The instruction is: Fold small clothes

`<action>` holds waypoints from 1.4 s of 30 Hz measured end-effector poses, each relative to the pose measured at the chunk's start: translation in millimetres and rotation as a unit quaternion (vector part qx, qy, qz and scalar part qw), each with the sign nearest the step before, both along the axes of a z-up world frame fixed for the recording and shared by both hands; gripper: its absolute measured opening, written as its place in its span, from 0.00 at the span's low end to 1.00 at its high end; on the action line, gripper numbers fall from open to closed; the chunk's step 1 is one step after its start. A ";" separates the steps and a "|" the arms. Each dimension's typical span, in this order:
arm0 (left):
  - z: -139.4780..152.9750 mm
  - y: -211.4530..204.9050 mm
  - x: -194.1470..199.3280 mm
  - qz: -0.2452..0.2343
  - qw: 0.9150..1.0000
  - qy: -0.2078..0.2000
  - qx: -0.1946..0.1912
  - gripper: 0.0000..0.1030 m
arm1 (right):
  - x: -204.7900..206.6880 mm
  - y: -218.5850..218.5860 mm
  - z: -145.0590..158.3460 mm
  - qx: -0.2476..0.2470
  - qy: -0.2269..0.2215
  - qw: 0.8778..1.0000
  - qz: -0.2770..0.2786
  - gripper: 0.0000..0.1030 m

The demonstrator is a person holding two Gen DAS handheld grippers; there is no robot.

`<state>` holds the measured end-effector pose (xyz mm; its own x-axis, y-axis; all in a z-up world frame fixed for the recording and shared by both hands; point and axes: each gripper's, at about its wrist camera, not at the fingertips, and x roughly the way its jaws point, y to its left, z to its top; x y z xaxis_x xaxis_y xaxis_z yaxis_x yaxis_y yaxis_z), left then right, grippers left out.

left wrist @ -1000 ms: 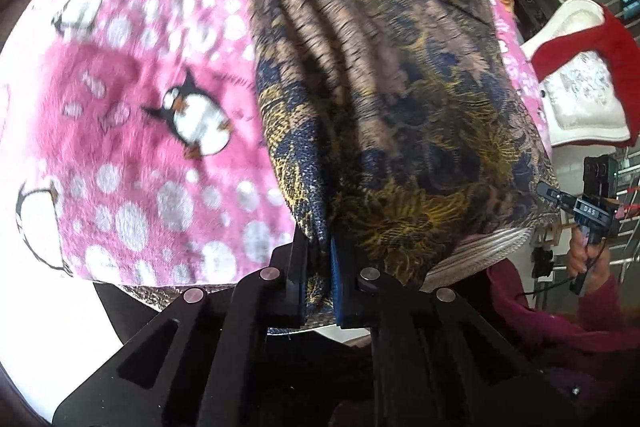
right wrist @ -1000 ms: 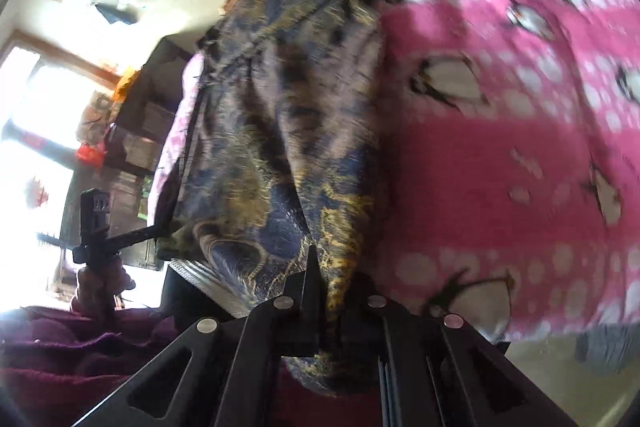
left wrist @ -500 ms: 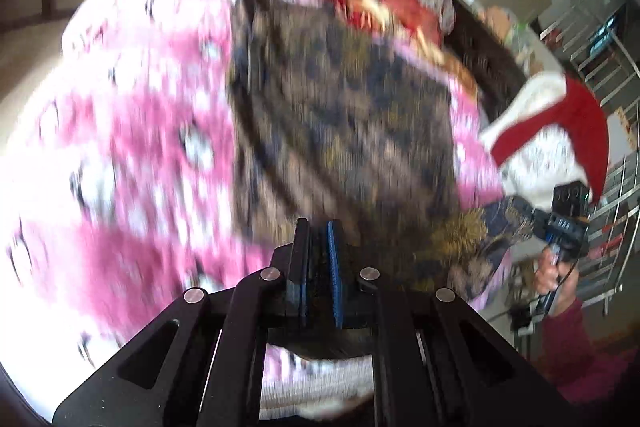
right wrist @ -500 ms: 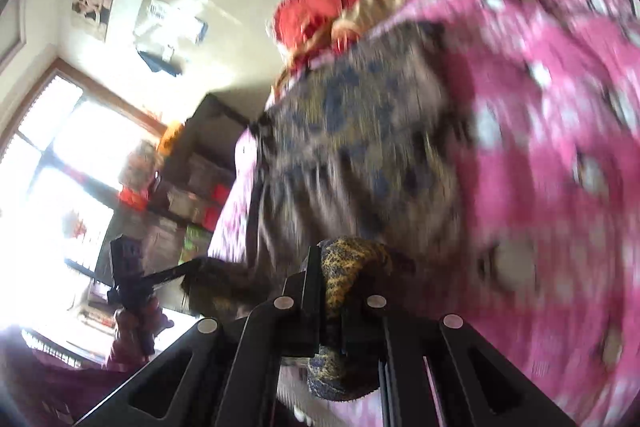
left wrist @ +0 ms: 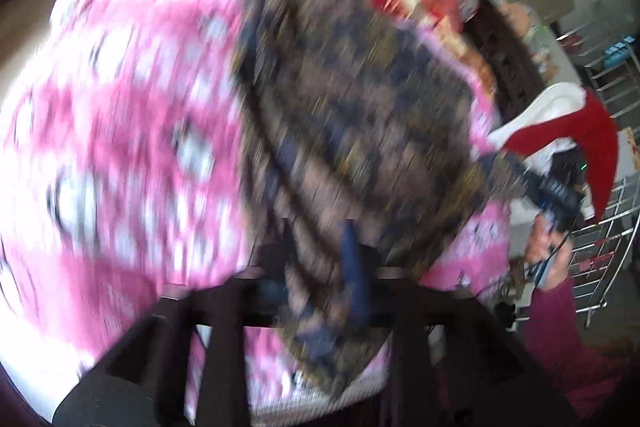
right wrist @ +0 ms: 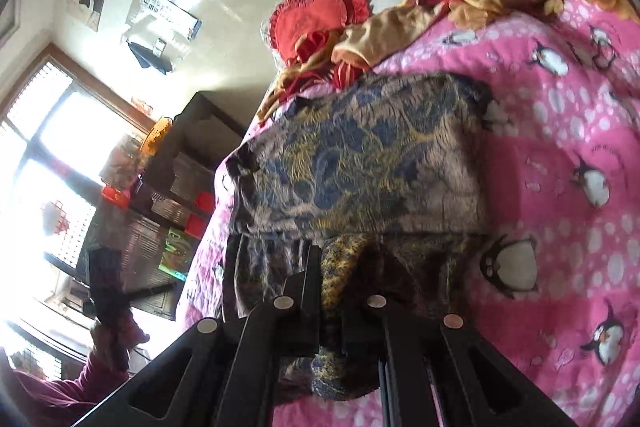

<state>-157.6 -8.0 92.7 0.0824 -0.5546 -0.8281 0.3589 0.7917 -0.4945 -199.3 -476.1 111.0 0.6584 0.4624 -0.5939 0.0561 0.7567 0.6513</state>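
Across the middle of both views a brown, blue and gold brocade-like garment (right wrist: 360,171) lies folded in a rough rectangle on the fleecy pink penguin blanket (right wrist: 560,187). Right gripper (right wrist: 332,267) pinches a bunched corner at lower centre. Left gripper (left wrist: 316,247), blurred, has just been opening, cloth between its parted jaws.

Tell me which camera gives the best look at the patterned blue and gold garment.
The right wrist view: the patterned garment is sharp there, lying folded on the pink penguin blanket. In the left wrist view, motion blur smears its pattern.
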 end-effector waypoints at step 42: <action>57.6 -42.9 94.6 0.015 0.987 -0.135 -0.081 0.04 | 25.9 -31.0 18.5 0.034 -0.058 0.994 -0.083 0.06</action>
